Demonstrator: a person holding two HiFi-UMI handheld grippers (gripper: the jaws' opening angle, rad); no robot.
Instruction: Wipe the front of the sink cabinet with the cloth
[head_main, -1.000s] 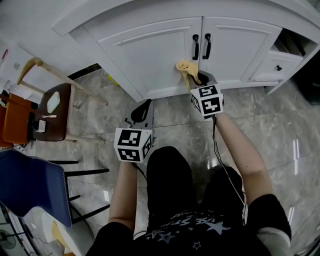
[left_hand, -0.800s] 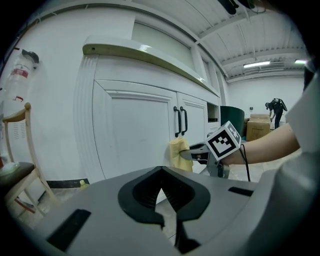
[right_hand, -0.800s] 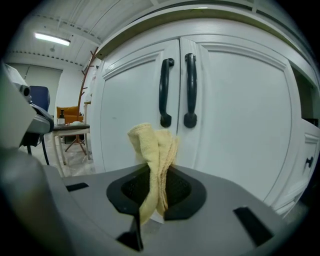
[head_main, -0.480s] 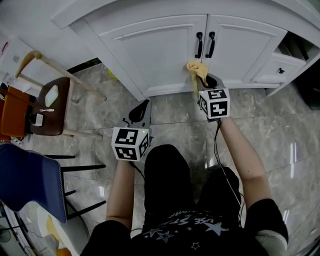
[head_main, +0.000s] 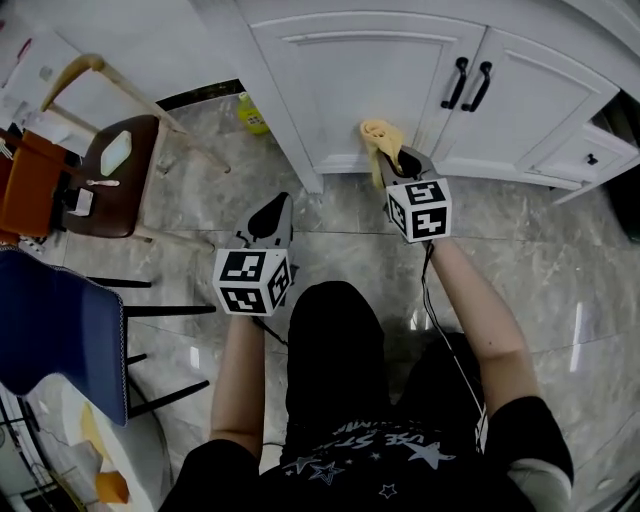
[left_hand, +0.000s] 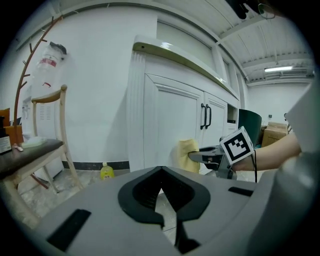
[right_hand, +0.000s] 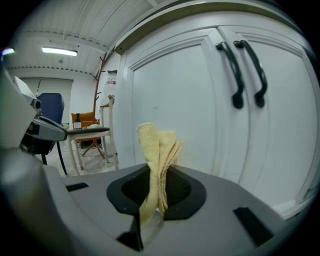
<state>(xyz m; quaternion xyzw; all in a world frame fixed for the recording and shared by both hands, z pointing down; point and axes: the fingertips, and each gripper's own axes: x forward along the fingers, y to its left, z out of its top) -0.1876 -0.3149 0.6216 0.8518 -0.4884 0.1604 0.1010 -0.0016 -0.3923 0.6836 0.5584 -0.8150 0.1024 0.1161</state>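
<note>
Right forearm reaches forward from about 5 o'clock to 11 o'clock in the head view. The right gripper (head_main: 392, 165) is low, at the foot of the sink cabinet (head_main: 370, 70), with its marker cube facing up. Its jaws are clamped on the yellow cloth (right_hand: 157, 150).

The cloth is folded into a narrow strip. Its long axis runs along the jaws and the free end sticks out at 12 o'clock toward the left door, left of the two black door handles (head_main: 470, 85). In the left gripper view the cloth sits right at the door face; I can't confirm contact.

Left forearm is straight ahead and held closer to the body. The left gripper (head_main: 270, 215) is over the floor tiles (head_main: 350, 245), tips pointing at 12 o'clock and well short of the cabinet. Its jaws are closed together with nothing between them.

A yellow bottle (head_main: 250, 112) stands on the floor at 11 o'clock of the left gripper.
</note>
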